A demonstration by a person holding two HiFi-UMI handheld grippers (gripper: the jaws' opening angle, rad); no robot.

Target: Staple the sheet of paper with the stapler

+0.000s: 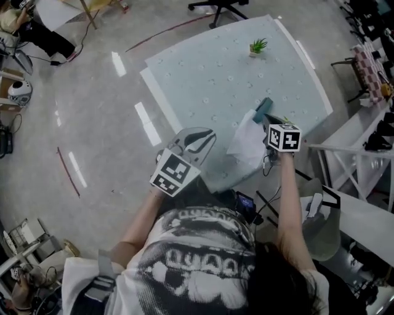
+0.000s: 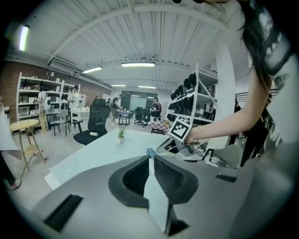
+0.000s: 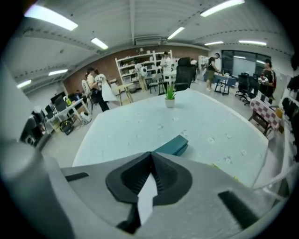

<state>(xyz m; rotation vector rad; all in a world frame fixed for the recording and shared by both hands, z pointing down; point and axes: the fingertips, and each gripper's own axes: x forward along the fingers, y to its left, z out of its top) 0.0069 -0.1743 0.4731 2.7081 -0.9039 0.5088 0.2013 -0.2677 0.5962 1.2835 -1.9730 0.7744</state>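
A teal stapler [image 1: 264, 108] [image 3: 172, 145] lies closed on the pale table [image 1: 209, 74] near its front right edge. A white sheet of paper [image 1: 246, 144] hangs crumpled over that edge, just left of my right gripper [image 1: 269, 133]. In the right gripper view the jaws [image 3: 150, 155] meet at their tips with a white strip of the paper [image 3: 145, 198] between them, and the stapler lies just beyond. My left gripper [image 1: 205, 135] [image 2: 149, 157] hovers at the table's front edge left of the paper, shut, with nothing seen in it.
A small potted plant [image 1: 258, 47] [image 3: 169, 95] stands at the far side of the table. White shelving [image 1: 363, 141] and cables crowd the right. A black device [image 1: 246, 202] sits below the table edge. An office chair [image 1: 218, 7] is beyond the table.
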